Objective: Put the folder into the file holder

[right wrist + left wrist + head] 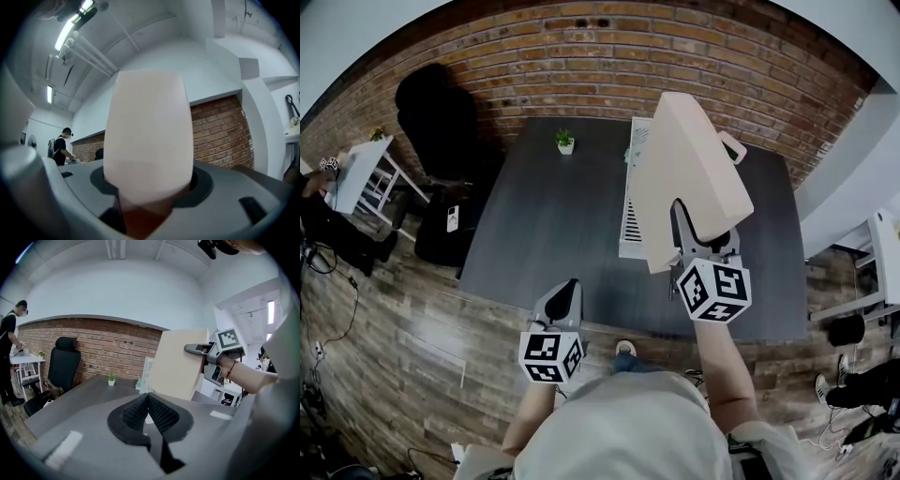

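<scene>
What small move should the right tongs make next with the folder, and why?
Probably ease the beige cardboard folder down toward a slot of the white slotted file holder, keeping the grip. The right tongs clamp the folder, which hangs above the dark grey table by the holder, not yet in it. The left tongs are shut and empty.

Between jaws of right gripper (701, 232): beige cardboard folder (689, 173), upright, over dark grey table (539, 234). White slatted file holder (630, 225) on table, just left of right gripper, partly behind folder. Left gripper (565, 295) well left of right gripper, over table's near edge. Small potted plant (566, 142) ahead of left gripper, near far edge. Black office chair (431, 108) beyond table, ahead-left of left gripper.
</scene>
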Demonstrator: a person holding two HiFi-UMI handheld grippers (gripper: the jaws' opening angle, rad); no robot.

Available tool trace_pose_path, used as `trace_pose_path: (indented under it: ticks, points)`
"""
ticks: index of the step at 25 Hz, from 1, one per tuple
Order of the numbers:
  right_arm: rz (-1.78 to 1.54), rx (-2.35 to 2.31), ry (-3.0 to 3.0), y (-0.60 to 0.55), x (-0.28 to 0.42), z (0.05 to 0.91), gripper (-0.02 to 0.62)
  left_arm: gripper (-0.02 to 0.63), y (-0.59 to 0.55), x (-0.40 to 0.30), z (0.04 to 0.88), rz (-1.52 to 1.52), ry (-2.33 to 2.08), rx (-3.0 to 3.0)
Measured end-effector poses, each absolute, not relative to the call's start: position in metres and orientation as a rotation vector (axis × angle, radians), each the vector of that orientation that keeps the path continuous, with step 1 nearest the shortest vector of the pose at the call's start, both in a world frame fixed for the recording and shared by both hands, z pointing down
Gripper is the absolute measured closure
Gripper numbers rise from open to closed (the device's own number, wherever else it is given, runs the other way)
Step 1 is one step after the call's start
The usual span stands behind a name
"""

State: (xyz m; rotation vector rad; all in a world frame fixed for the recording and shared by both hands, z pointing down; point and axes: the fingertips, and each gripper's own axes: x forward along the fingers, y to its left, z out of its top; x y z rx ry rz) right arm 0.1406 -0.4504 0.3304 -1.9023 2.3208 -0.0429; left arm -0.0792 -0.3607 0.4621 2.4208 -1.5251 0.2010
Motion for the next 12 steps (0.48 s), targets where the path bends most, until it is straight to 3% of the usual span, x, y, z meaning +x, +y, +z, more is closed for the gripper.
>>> trace_pose_path:
  ticks: [12]
  points:
    - [-0.044,-2.065,2.297,-0.491,0.140,0.327,0.322,0.595,-0.372,-0.087,0.465,0.209,-1.559,2.387]
